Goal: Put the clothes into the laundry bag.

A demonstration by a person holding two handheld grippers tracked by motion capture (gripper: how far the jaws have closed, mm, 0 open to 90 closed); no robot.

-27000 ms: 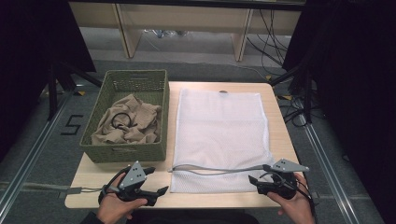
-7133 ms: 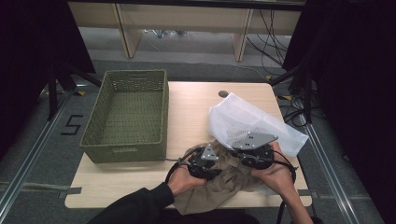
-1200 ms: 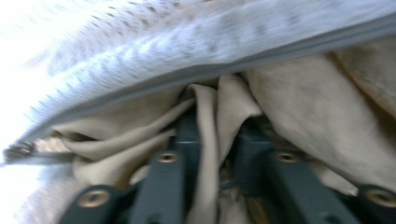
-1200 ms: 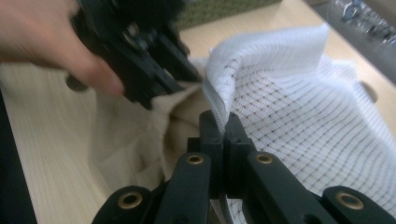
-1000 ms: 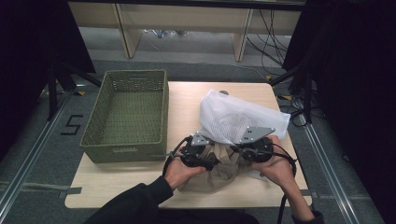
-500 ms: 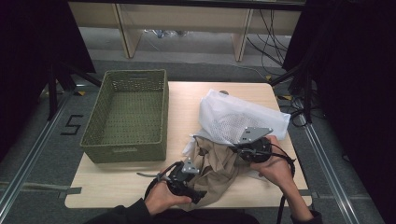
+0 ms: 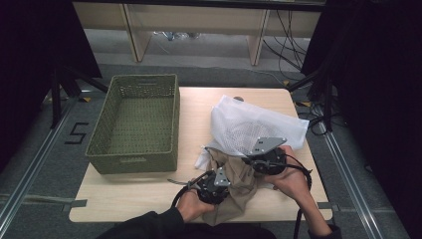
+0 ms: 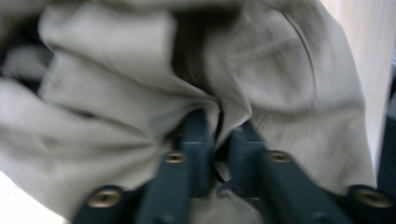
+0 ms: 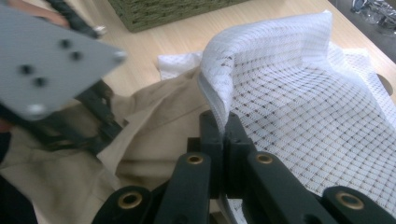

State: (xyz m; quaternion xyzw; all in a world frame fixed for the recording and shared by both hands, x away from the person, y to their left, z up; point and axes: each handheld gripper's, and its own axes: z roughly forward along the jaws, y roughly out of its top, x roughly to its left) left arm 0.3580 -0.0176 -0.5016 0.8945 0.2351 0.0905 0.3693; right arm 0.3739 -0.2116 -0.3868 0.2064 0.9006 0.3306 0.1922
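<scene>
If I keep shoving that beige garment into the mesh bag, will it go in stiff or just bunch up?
Probably bunches: the beige garment already lies in soft folds and puckers where the left gripper pinches it. The white mesh laundry bag looks equally limp, so its mouth likely sags unless held.

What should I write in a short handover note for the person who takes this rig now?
Left claw: just closed, pinching the beige garment.
Right claw: shut on the edge of the white mesh bag.
Green basket: empty, at table's left.
Done: garment out of basket, partly inside the bag's mouth.
Left: probably push the rest in and close the bag.
</scene>
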